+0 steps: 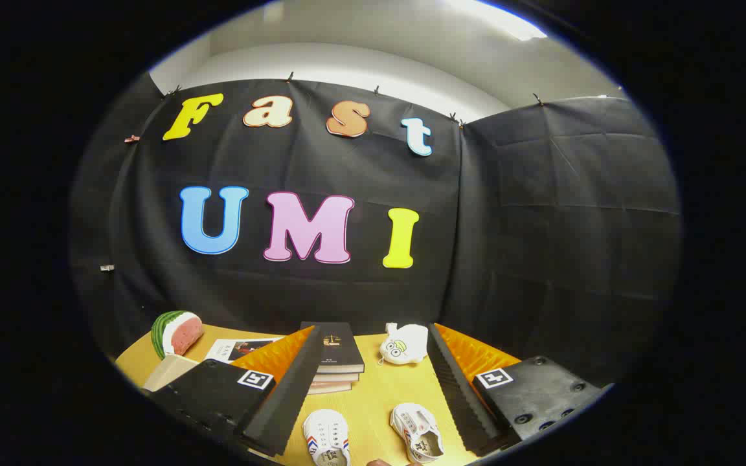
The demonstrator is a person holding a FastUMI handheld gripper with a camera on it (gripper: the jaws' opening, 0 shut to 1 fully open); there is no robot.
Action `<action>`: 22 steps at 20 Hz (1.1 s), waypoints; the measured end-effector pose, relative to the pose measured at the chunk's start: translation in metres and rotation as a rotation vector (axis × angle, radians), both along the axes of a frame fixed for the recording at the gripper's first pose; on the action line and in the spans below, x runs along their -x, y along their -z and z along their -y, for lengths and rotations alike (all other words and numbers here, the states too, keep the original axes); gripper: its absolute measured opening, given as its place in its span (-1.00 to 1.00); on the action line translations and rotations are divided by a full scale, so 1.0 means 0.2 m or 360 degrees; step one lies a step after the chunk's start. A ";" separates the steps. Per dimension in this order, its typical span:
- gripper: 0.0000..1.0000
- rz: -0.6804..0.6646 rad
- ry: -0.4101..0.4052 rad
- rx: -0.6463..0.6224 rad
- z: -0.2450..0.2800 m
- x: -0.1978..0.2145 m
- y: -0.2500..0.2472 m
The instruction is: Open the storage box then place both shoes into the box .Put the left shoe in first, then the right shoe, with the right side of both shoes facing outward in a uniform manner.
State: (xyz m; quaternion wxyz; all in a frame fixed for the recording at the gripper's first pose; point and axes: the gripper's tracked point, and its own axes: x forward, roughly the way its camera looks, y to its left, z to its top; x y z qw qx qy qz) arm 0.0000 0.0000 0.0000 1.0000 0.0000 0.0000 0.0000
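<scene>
Two small white shoes with red and blue stripes lie on the yellow table (379,395) between my fingers, close in. One shoe (326,439) is nearer the left finger, the other shoe (417,432) nearer the right finger, both with toes pointing away from me. My gripper (373,388) is open, held above the table, with nothing between its fingers. At the left, beside the left finger, shows a pale corner (169,370) that could be the storage box; I cannot tell.
A stack of books (334,359) with a dark cover on top stands just beyond the shoes. A small white plush toy (404,344) lies to its right. A watermelon slice (175,332) and a flat magazine (240,348) sit at the far left.
</scene>
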 end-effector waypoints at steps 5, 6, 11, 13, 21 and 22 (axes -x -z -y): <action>0.94 0.0004 -0.0008 0.0007 -0.01 0.01 0.00; 0.94 -0.0003 -0.0019 0.0006 -0.03 0.01 0.00; 0.94 -0.0041 -0.0059 -0.0003 -0.07 0.05 0.05; 0.94 -0.0049 -0.0071 0.0002 -0.07 0.06 0.06; 0.94 -0.0118 -0.0124 -0.0044 -0.10 0.08 0.11; 0.95 -0.0141 -0.0143 -0.0057 -0.11 0.07 0.13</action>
